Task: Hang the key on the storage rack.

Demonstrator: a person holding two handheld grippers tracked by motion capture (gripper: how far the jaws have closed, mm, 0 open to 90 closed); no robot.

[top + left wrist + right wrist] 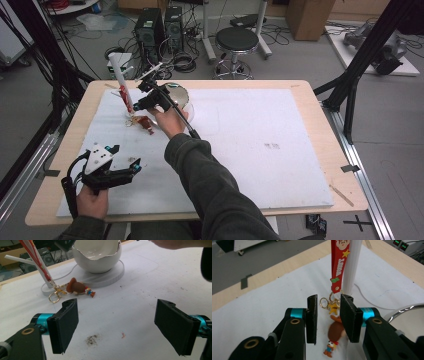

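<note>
A white stand [116, 67] rises at the table's far left, with a red strap [124, 97] hanging down its post [352, 265]. The red strap [338, 262] ends in gold rings [324, 302] and a small brown-hatted figure [335, 333], and the figure [145, 123] lies on the mat. My right gripper [140, 102] hovers just above the rings, and my right gripper [329, 297] is open by a narrow gap with nothing clamped. My left gripper [126, 156] rests near the front left; my left gripper [118, 303] is wide open and empty. The figure [77, 287] lies well beyond it.
A white bowl [181, 93] with a silver rim sits on a round base [110, 277] just right of the stand. A white mat [260, 145] covers most of the wooden table. A stool [236, 40] and computer towers [150, 30] stand on the floor behind.
</note>
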